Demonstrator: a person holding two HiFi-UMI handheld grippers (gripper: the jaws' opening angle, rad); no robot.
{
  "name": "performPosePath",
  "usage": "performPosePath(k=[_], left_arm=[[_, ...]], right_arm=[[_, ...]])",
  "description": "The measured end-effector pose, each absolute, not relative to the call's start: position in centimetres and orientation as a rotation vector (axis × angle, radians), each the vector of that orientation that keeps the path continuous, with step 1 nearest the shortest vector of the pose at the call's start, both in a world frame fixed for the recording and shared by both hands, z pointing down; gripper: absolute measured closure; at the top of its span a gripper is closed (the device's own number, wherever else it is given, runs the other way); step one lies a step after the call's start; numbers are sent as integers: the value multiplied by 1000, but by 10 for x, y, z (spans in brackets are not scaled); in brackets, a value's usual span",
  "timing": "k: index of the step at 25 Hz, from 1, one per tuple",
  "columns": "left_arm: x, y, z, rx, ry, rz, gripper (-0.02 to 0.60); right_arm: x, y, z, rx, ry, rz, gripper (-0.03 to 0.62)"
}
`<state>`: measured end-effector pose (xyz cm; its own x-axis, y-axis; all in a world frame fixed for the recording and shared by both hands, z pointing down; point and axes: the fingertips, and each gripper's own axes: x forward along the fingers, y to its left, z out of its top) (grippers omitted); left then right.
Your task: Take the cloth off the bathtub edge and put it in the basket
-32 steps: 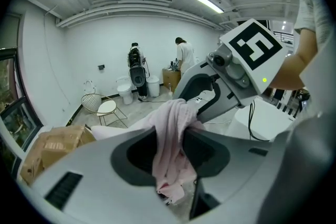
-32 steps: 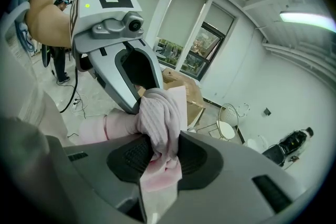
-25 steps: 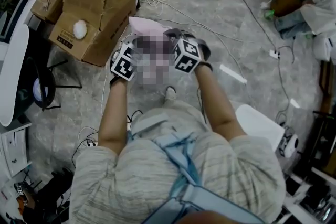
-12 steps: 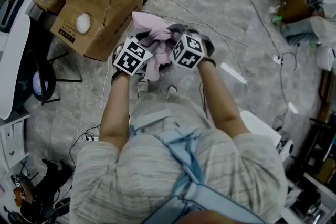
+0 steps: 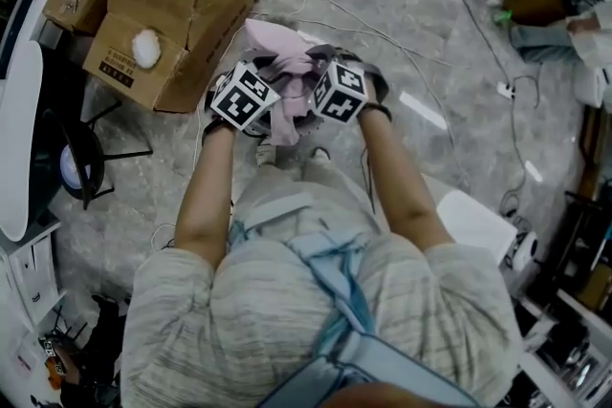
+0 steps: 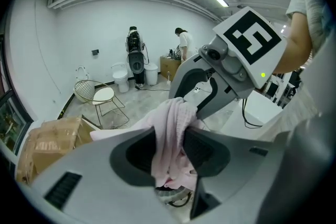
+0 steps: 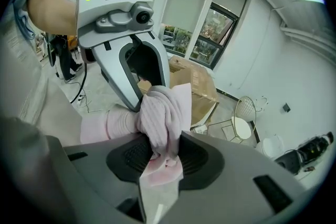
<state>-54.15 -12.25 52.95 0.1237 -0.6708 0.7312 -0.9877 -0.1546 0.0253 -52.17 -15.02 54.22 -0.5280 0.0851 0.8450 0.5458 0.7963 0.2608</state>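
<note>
Jointly – left gripper point(image 6: 169, 144), right gripper point(image 7: 161, 150) (jaws tight) on pink cloth point(image 5: 275, 49)

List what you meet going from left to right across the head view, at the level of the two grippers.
cardboard box → left gripper → pink cloth → right gripper → white strip on the floor

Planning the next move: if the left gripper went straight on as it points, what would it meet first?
Probably the right gripper, just past the pink cloth both grippers clamp; depth is unclear.
</note>
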Motion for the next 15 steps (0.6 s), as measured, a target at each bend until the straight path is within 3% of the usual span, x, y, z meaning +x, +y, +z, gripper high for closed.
performPosePath(k=[15], left_arm=[[-558,-117,581,1855,-1361,1034,399]], right_arm=[[-525,-144,591,-477,-1923,-497,430]])
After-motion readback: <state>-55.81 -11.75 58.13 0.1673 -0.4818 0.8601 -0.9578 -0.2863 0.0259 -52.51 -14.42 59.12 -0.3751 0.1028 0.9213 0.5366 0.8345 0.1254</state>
